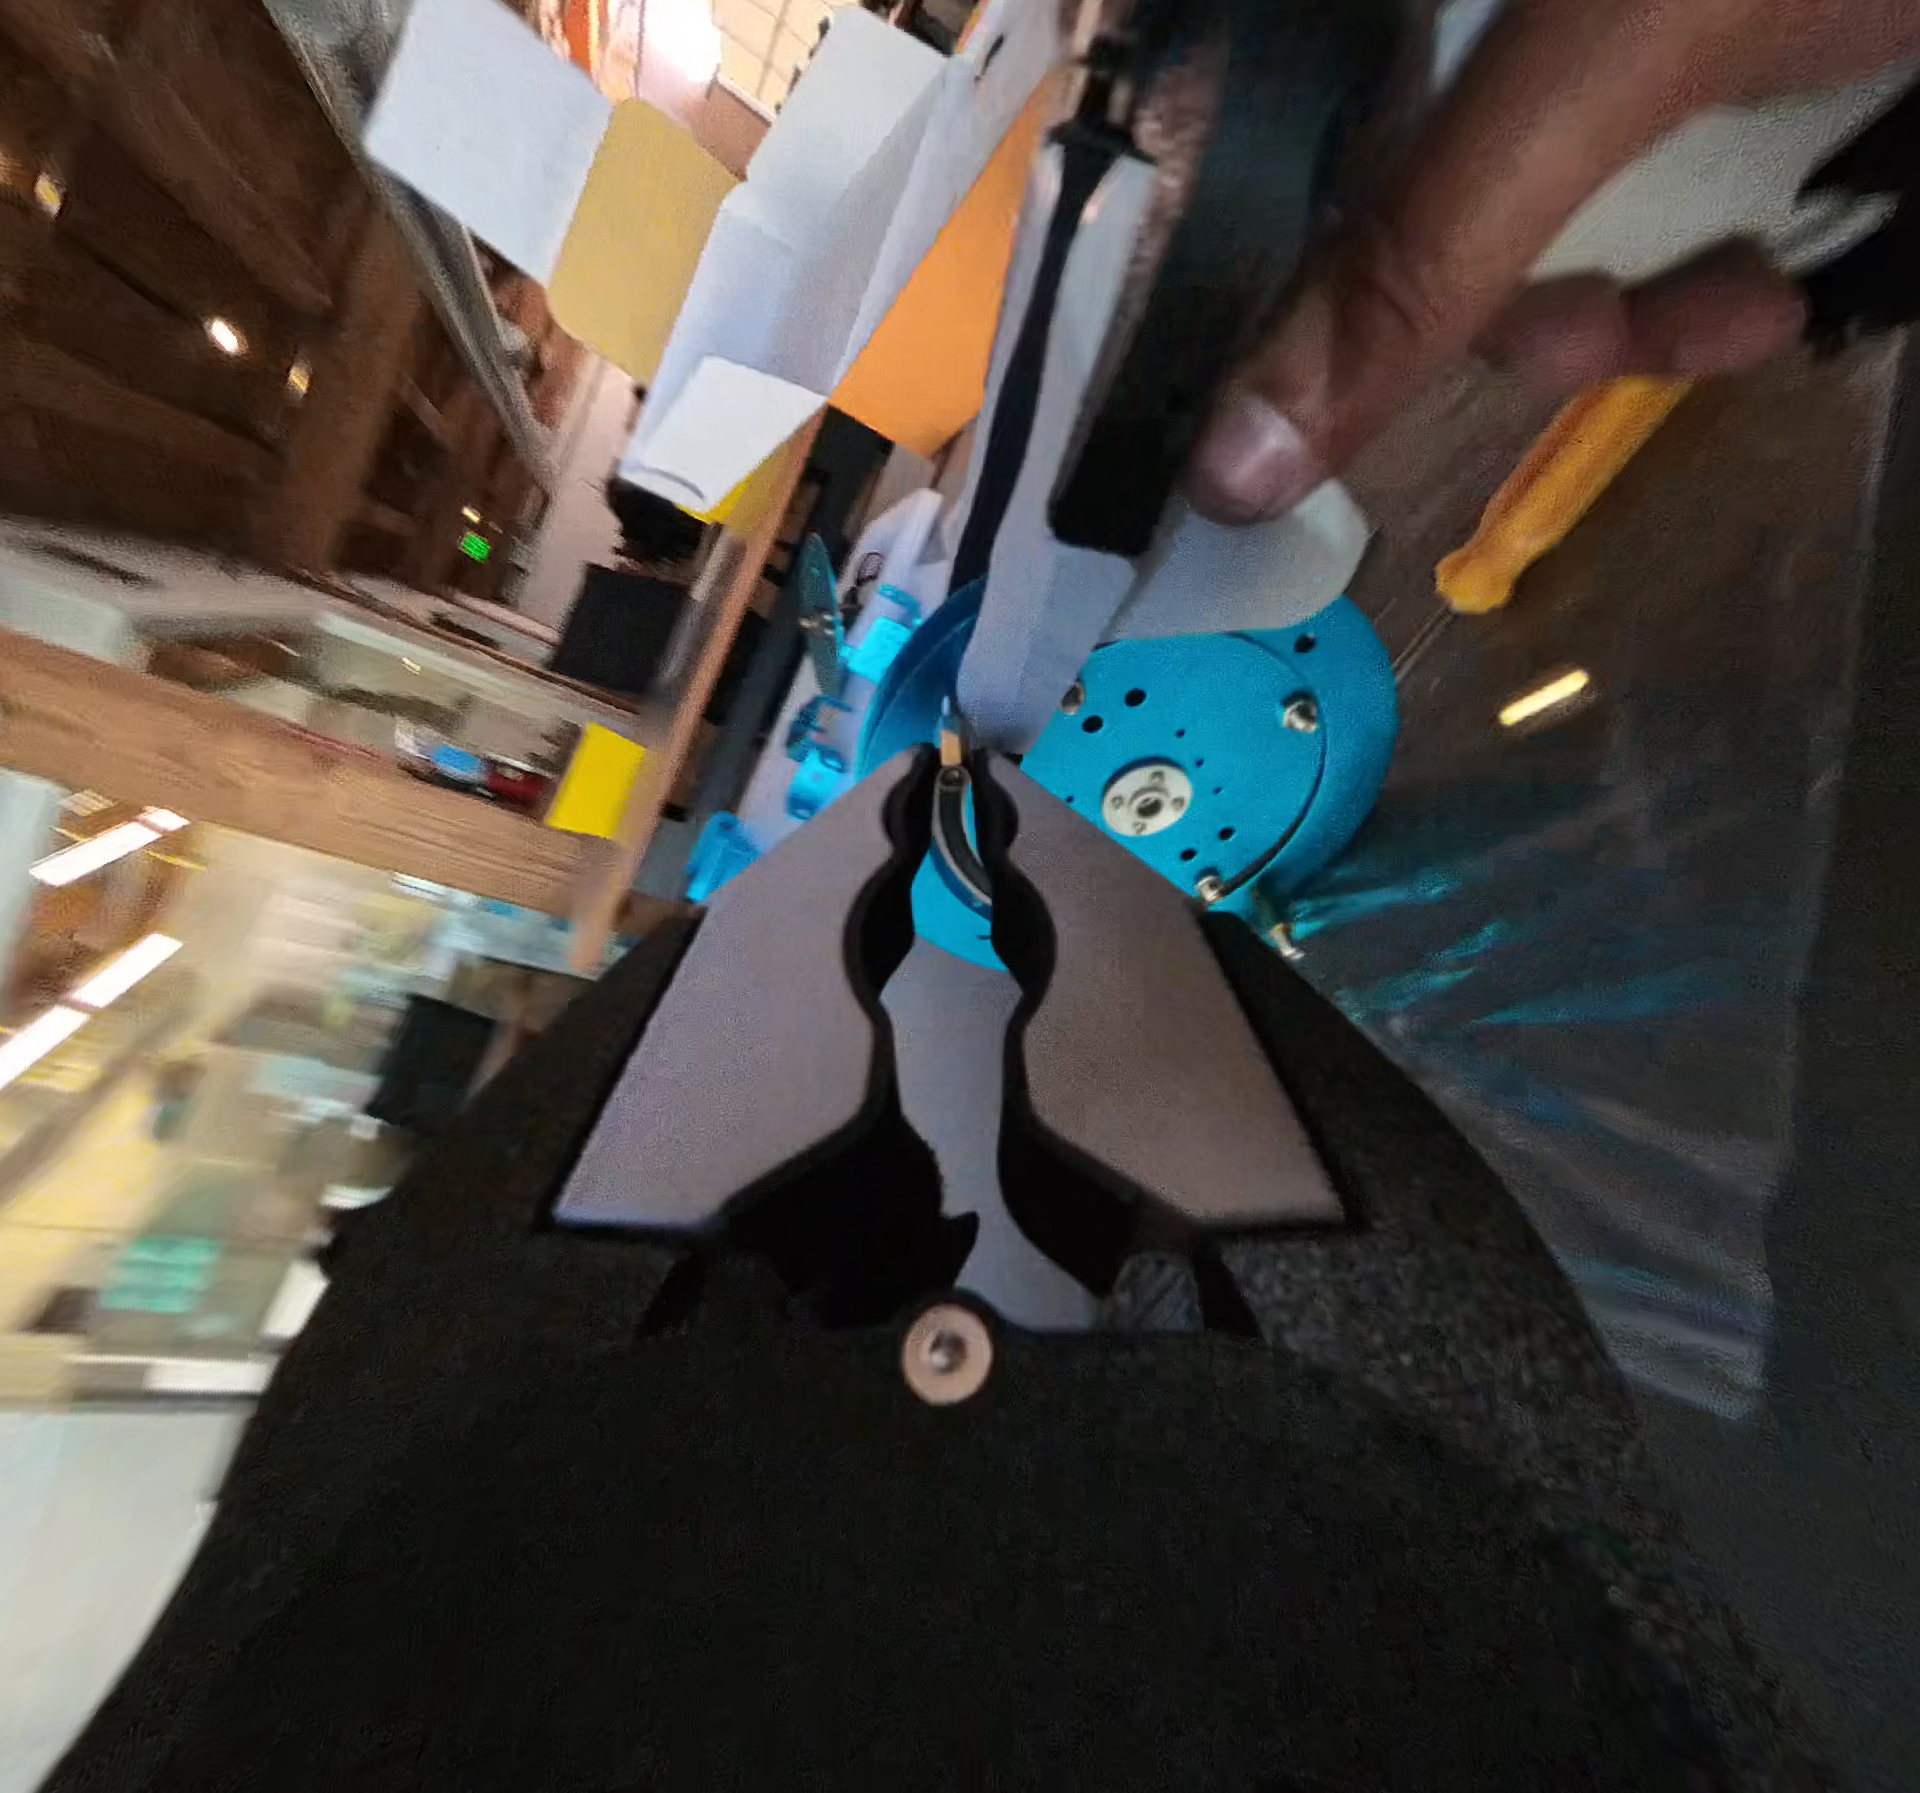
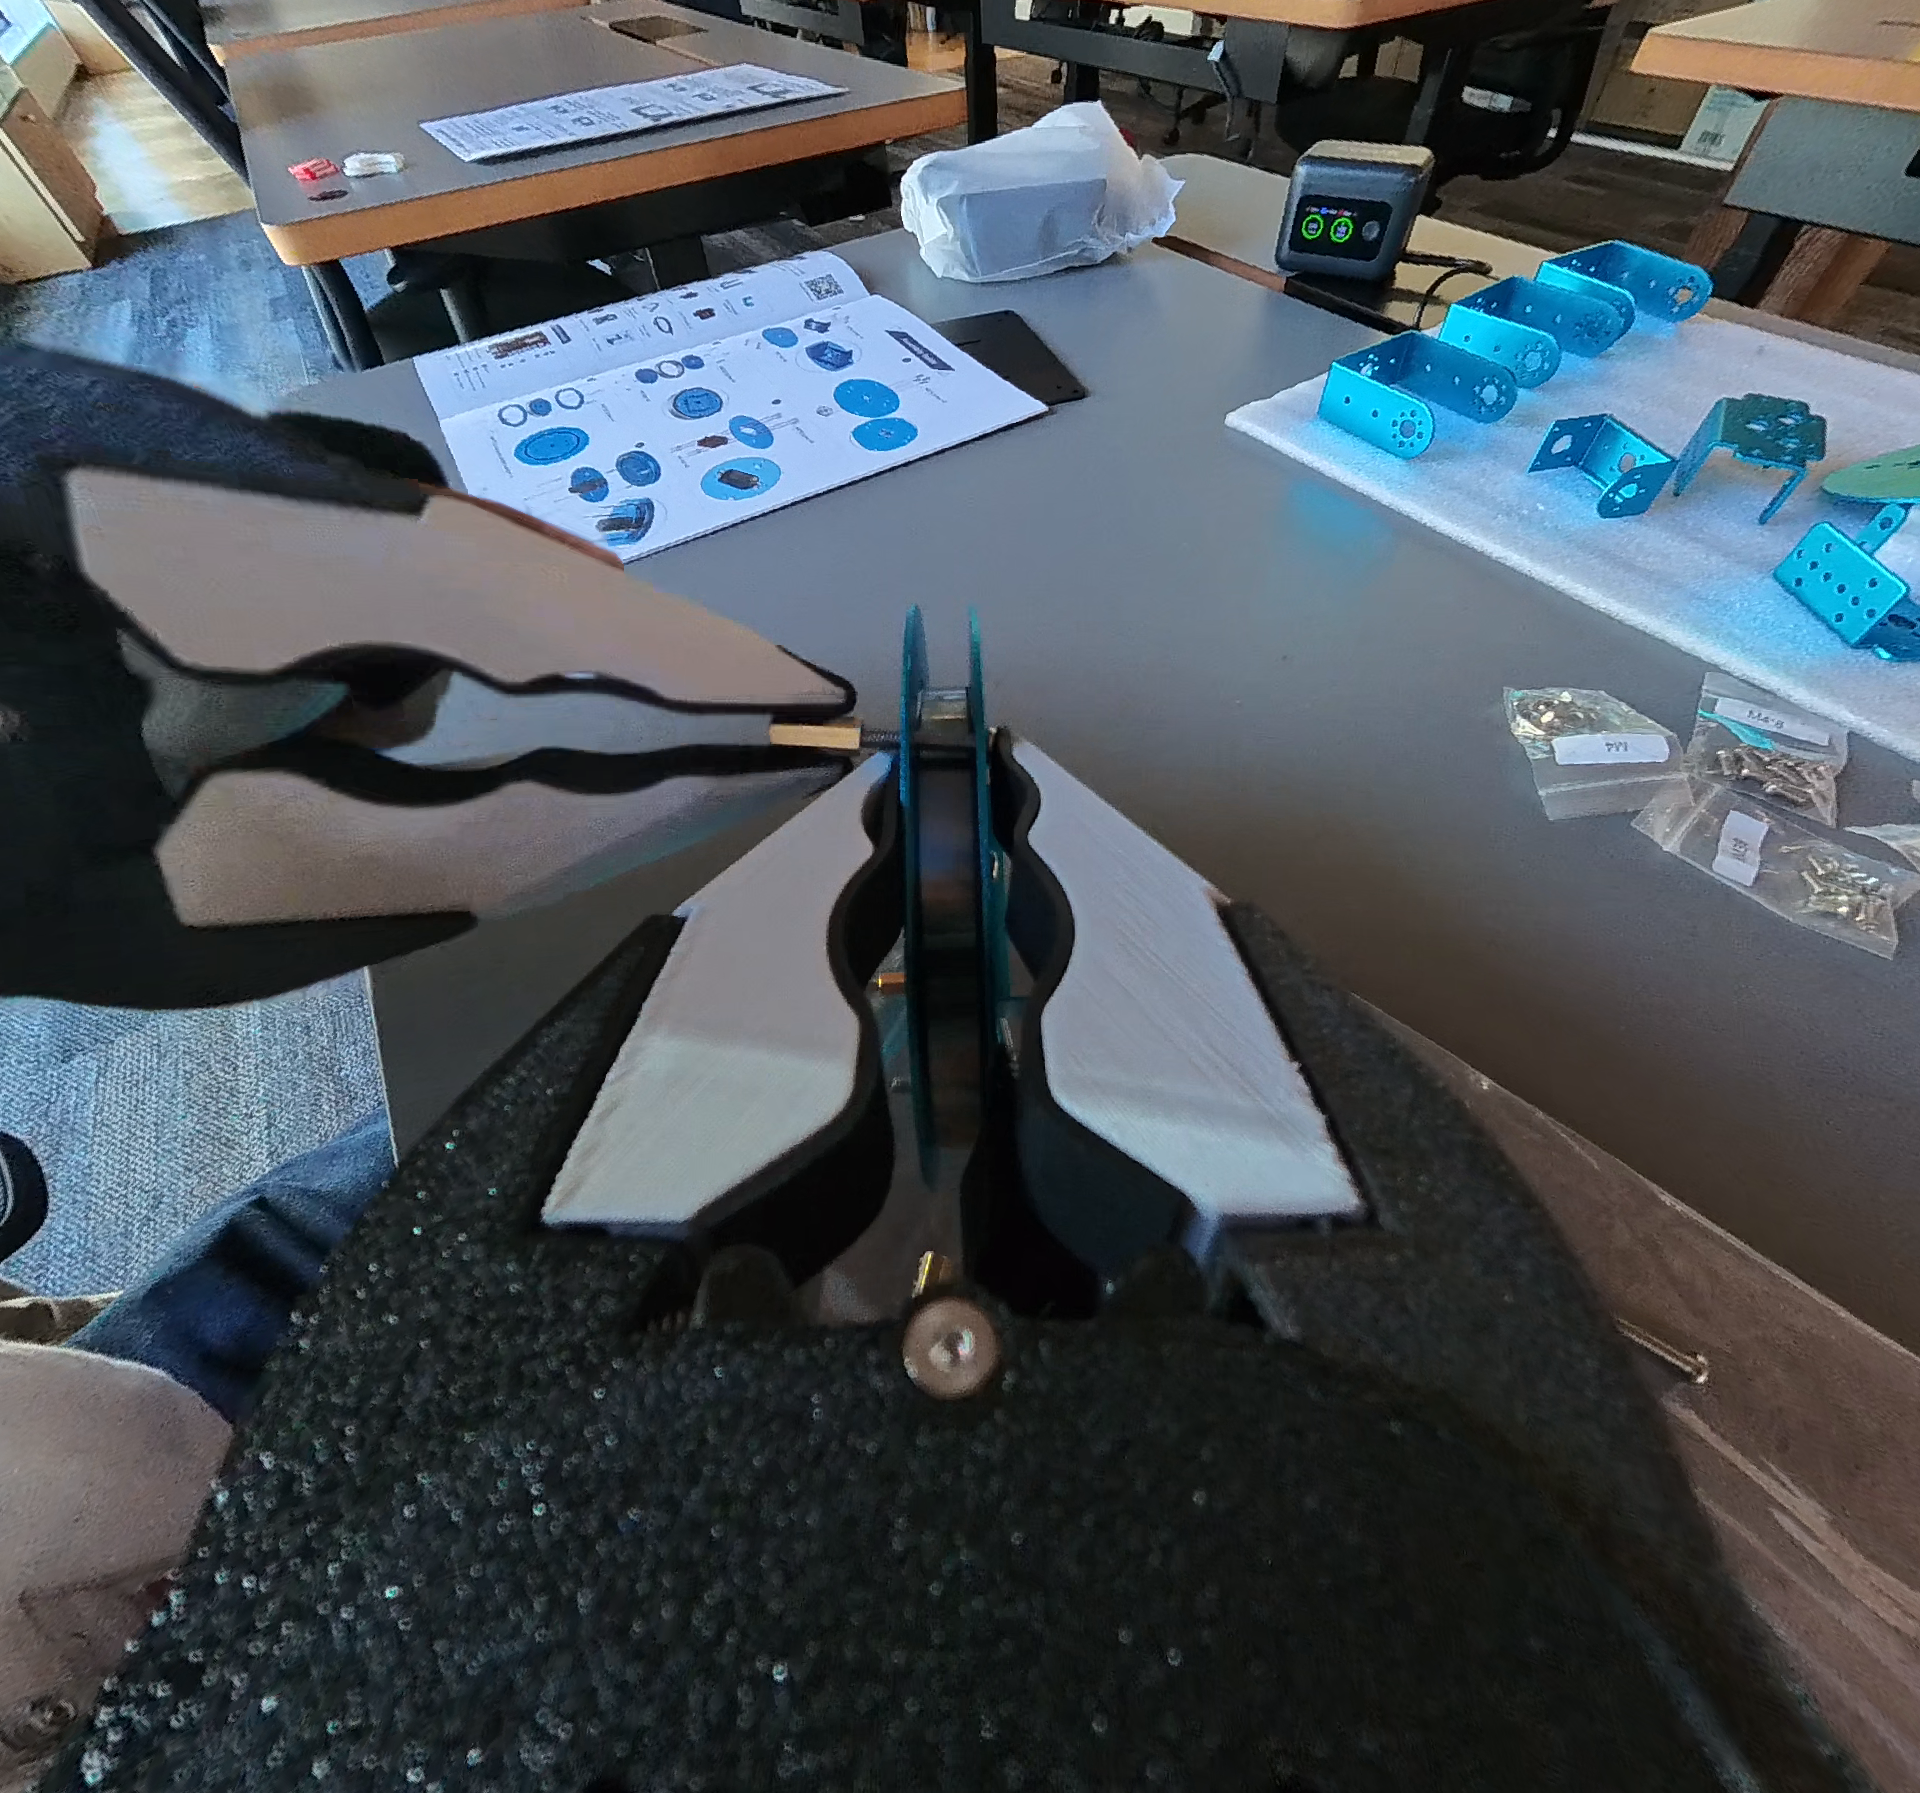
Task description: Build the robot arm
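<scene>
My right claw [image 2: 940,767], nearest, is clamped across the blue disc assembly [image 2: 943,870], so my left claw [image 2: 847,735], pinching the brass standoff [image 2: 816,735] at that assembly's left face, should keep it square.

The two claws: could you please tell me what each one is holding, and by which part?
Right claw clamps the blue disc assembly across its two faces. Left claw pinches a brass standoff by its body.
</scene>
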